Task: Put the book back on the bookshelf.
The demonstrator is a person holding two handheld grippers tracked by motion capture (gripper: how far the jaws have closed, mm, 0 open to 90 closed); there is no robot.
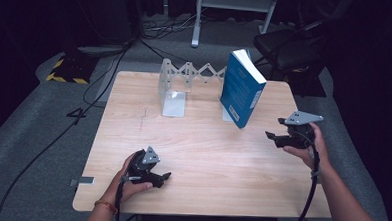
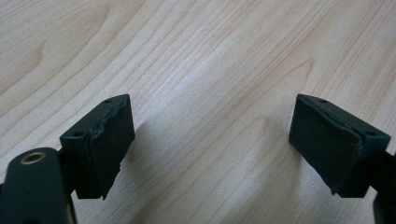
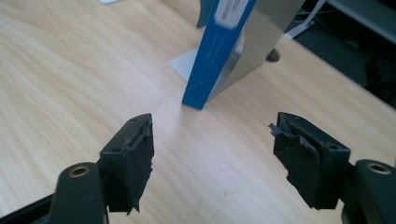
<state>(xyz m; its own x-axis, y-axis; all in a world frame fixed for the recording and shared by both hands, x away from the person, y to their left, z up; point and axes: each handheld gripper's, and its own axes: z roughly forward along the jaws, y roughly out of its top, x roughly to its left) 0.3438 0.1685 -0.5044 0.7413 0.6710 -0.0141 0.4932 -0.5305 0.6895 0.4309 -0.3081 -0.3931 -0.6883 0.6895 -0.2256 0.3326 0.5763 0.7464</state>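
Left gripper (image 1: 157, 178): resting low on the wooden table (image 1: 202, 151) near its front edge, jaws spread wide, bare wood grain between them; the pads (image 2: 107, 144) look chipped along their edges.
Right gripper (image 1: 278, 138): held above the table's right side, jaws apart, nothing between them, aimed at the book; pad (image 3: 299, 161) rubber ragged.
Blue book (image 1: 241, 88): stands tilted at the back right of the table, leaning on a metal bookend (image 3: 261, 32); its top is cut off in the right gripper view, spine label blurred.
Bookend rack (image 1: 185, 82): expanding lattice joining the plates, its right end hidden behind the book.
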